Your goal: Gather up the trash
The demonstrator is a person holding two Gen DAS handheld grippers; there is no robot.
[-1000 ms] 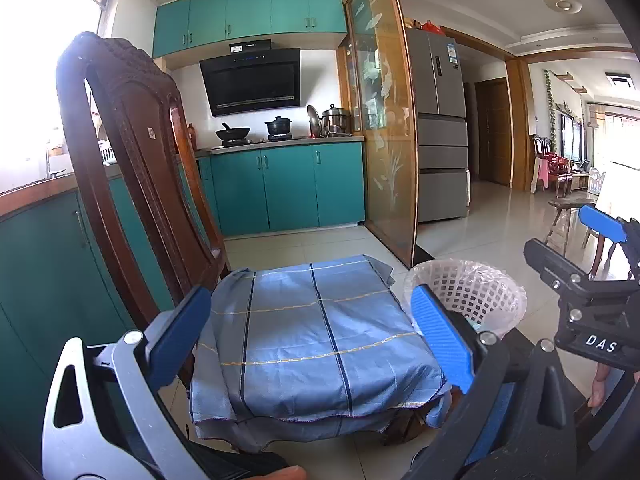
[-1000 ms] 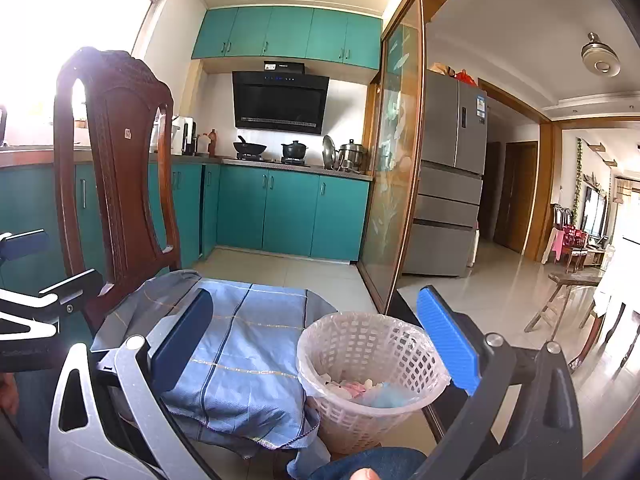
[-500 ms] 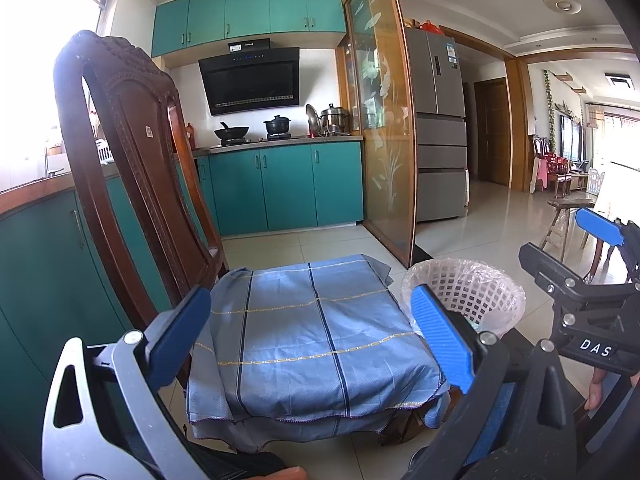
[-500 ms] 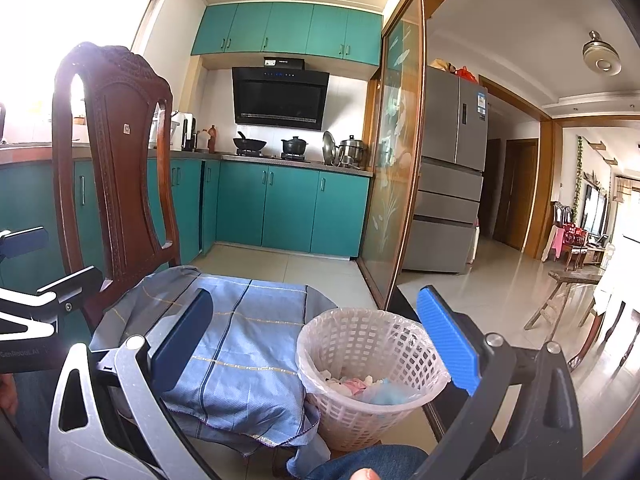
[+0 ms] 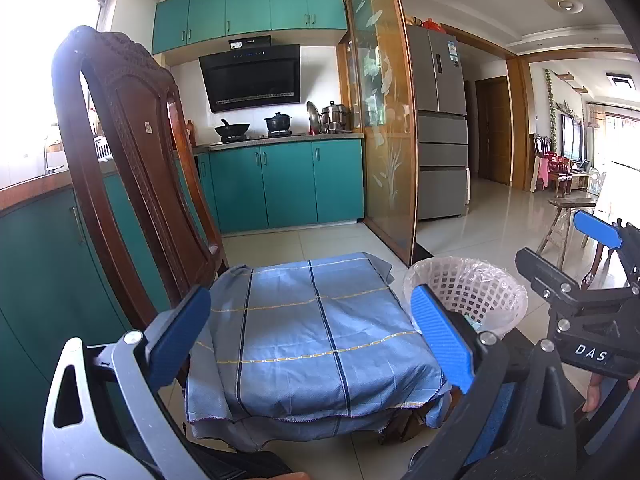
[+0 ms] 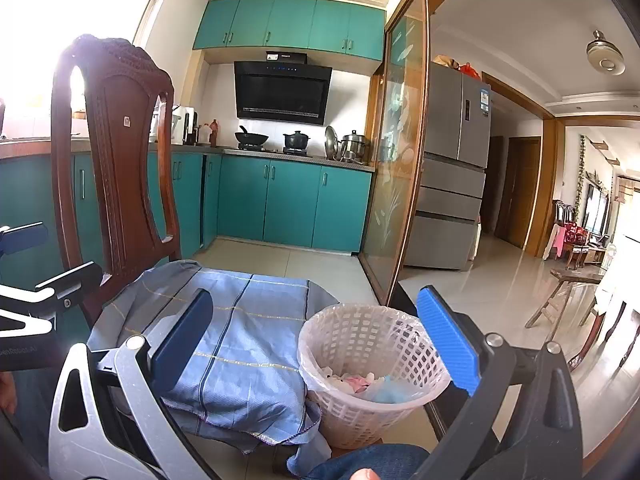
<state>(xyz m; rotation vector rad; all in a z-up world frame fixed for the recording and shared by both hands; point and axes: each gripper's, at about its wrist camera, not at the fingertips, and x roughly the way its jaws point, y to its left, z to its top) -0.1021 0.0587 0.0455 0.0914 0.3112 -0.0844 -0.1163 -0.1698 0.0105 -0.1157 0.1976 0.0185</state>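
A white lattice waste basket (image 6: 372, 364) lined with clear plastic stands on the floor right of a chair; pink, white and pale blue scraps of trash (image 6: 362, 384) lie in its bottom. In the left wrist view the basket (image 5: 466, 296) shows behind my right fingertip. My left gripper (image 5: 312, 340) hangs open over the blue plaid cloth (image 5: 316, 332) on the chair seat, holding nothing. My right gripper (image 6: 316, 340) is open too, empty, with the basket between and beyond its blue pads. No loose trash shows on the cloth.
The dark wooden chair back (image 5: 132, 168) rises at the left. Teal cabinets (image 5: 288, 184), a glass sliding door (image 5: 384, 152) and a grey fridge (image 5: 440, 128) stand behind. A wooden stool (image 5: 568, 220) is far right. A person's knee in jeans (image 6: 372, 460) is below the basket.
Both grippers have drifted slightly; the view barely shifts. Both stay open and empty, and the basket and cloth have not moved.
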